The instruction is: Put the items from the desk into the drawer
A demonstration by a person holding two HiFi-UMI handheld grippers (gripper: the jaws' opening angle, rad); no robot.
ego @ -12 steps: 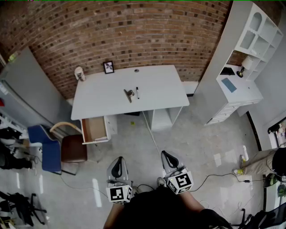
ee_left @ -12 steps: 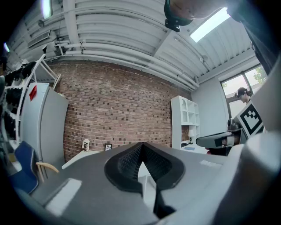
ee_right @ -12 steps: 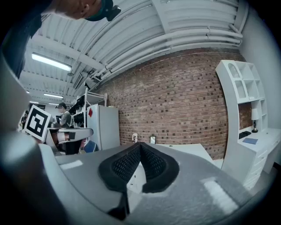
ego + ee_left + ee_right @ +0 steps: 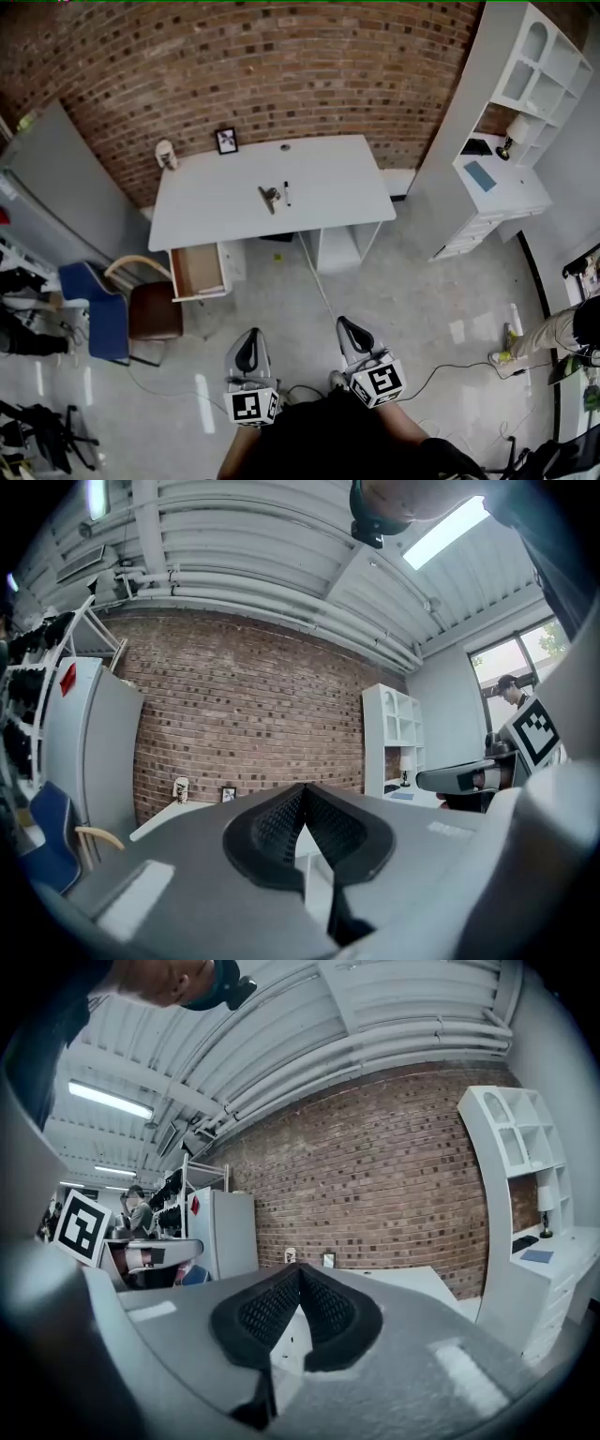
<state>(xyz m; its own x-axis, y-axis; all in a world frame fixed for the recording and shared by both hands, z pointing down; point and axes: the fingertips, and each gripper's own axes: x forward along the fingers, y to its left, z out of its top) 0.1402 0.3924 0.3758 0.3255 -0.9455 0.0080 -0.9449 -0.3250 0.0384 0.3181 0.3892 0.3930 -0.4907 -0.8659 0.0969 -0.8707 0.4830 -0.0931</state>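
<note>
On the desk [image 4: 211, 211], two items [image 4: 271, 198] [image 4: 287, 193] too small to identify; left gripper [image 4: 304, 794] and right gripper [image 4: 300, 1274] pressed together.

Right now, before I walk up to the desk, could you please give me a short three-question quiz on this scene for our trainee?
1. True or false: the drawer under the white desk stands open.
2. Multiple choice: the black pen lies A) inside the drawer, B) on the desk top, near its middle, C) at the desk's left edge.
3. Fill in the gap: the left gripper and the right gripper both have their jaws ____, with nothing between them.
Key: 1 true; 2 B; 3 shut.
</note>
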